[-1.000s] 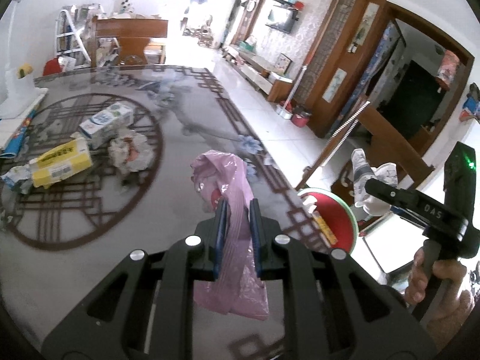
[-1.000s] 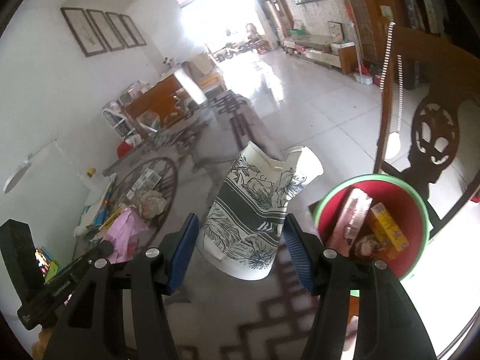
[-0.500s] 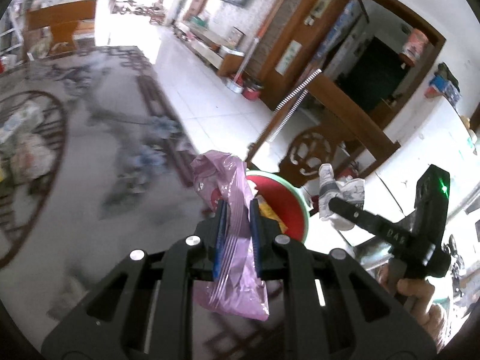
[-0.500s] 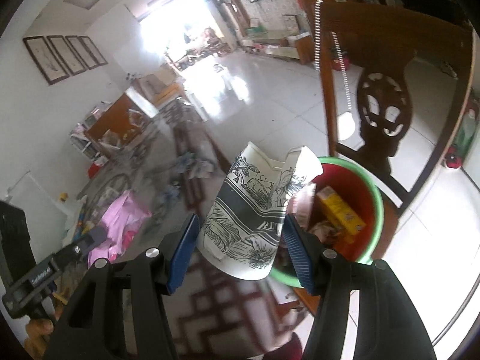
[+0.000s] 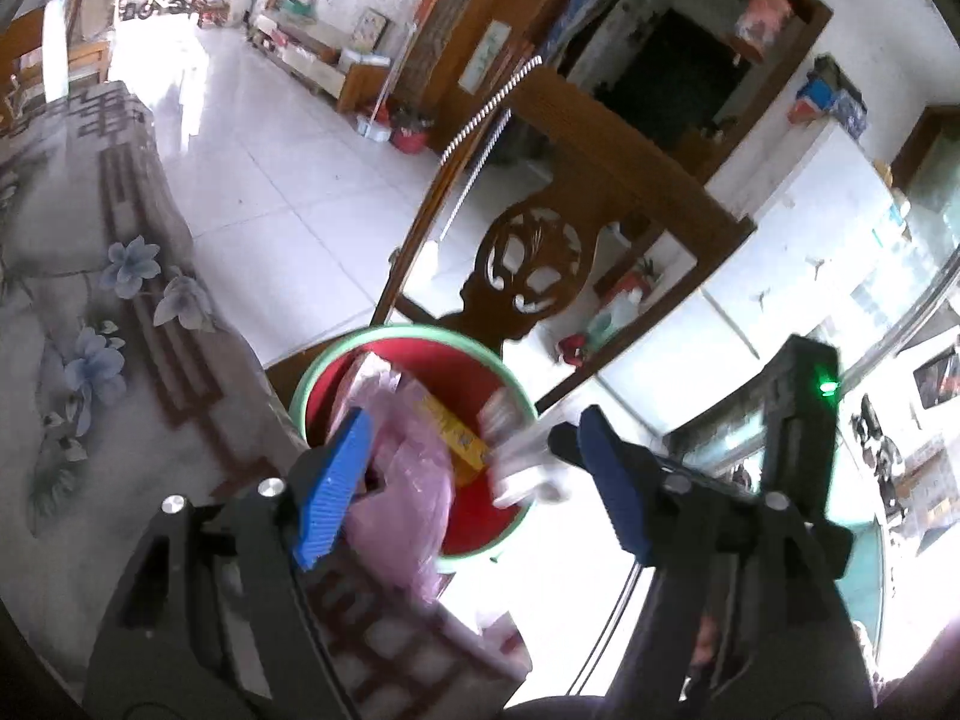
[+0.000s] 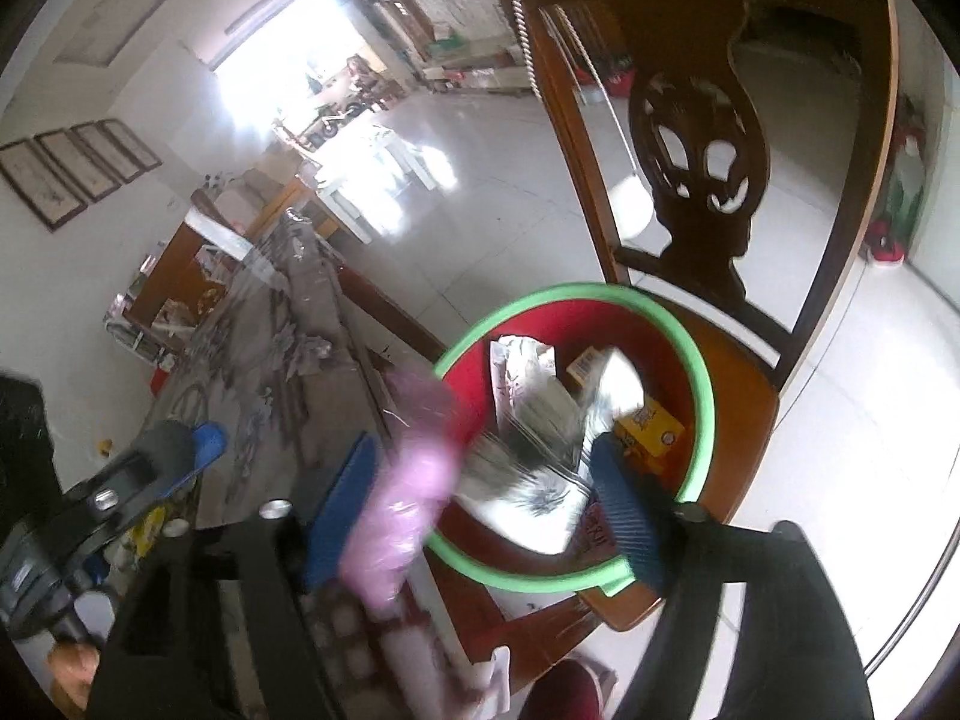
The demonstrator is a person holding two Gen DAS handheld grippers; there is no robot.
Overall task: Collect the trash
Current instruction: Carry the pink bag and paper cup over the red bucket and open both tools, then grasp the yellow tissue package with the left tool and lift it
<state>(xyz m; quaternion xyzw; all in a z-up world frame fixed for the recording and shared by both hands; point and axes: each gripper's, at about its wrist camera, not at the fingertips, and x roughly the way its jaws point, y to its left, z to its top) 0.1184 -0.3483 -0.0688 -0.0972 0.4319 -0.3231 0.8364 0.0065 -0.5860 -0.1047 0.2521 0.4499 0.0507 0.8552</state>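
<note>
Nearest to us, our left gripper [image 5: 468,486] had its jaws spread wide, the blue pads [image 5: 333,480] well apart. The pink plastic bag [image 5: 402,480] hung blurred just beside the left pad, over the near rim of the basin; we could not tell whether it touched the pad. Under it lay the near corner of the worktop [image 5: 90,372], covered with a grey cloth printed with blue flowers and a brown fret border.

Our right gripper [image 6: 486,504] also had its jaws spread, with nothing pinched between them. Between its pads the patterned paper cup [image 6: 540,450], white with dark leaf print, showed as a motion-blurred shape over the basin. In the right wrist view the pink bag [image 6: 408,480] streaked past the left pad of that gripper, at the worktop edge.

Just beyond the worktop edge stood the red basin [image 5: 516,390] with its green rim, resting on the seat of a carved wooden chair [image 5: 534,252]. Inside it we saw a yellow carton [image 6: 651,423], crumpled white paper [image 6: 519,357] and a further box, too blurred to name. The chair's openwork back [image 6: 699,138] rose behind the basin.

Farther off lay the white tiled floor [image 5: 264,180], a low cabinet against the far wall, and a bright doorway at the end of the room.
</note>
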